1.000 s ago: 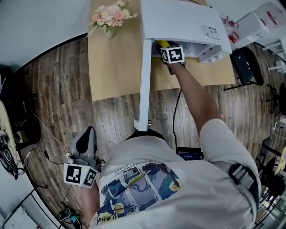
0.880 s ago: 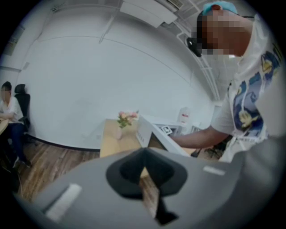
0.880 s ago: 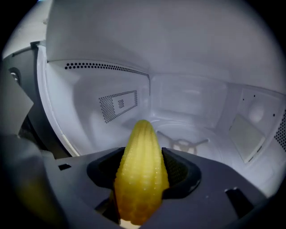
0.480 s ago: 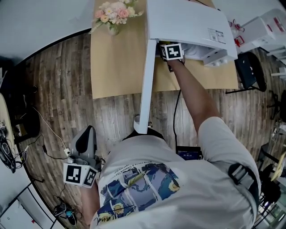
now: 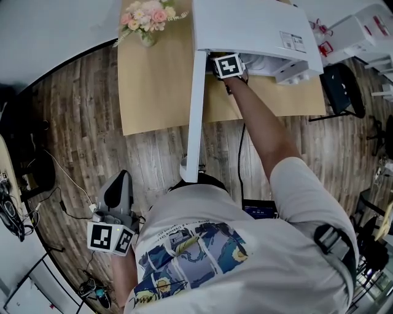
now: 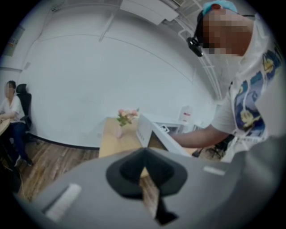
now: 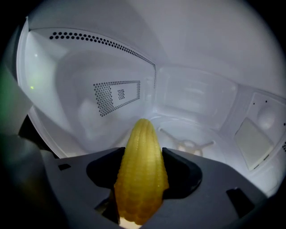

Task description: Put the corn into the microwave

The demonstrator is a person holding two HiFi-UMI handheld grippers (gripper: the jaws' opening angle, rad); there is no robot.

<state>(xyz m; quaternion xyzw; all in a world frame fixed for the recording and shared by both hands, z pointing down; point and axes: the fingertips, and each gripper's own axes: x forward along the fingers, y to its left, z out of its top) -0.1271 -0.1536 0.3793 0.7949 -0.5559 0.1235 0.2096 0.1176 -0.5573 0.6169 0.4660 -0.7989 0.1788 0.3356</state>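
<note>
A yellow corn cob (image 7: 140, 174) stands between the jaws of my right gripper (image 7: 142, 179), which is shut on it, tip pointing into the white microwave (image 5: 252, 27). In the right gripper view the cavity surrounds the corn, with the turntable hub (image 7: 190, 145) just beyond it. From the head view, the right gripper (image 5: 228, 66) reaches into the microwave's mouth and the corn is hidden. The microwave door (image 5: 193, 113) swings out toward me. My left gripper (image 5: 112, 230) hangs low at my left side, away from the table, jaws closed on nothing (image 6: 147, 197).
The microwave sits on a wooden table (image 5: 153, 86) with a vase of pink flowers (image 5: 144, 18) at its far left. A black chair (image 5: 344, 92) stands to the right. Cables (image 5: 67, 202) trail on the wood floor at left. A seated person (image 6: 11, 116) is far left.
The right gripper with the corn has pushed a little deeper into the microwave's opening; the yellow tip seen earlier in the head view is now hidden. The left gripper stays put.
</note>
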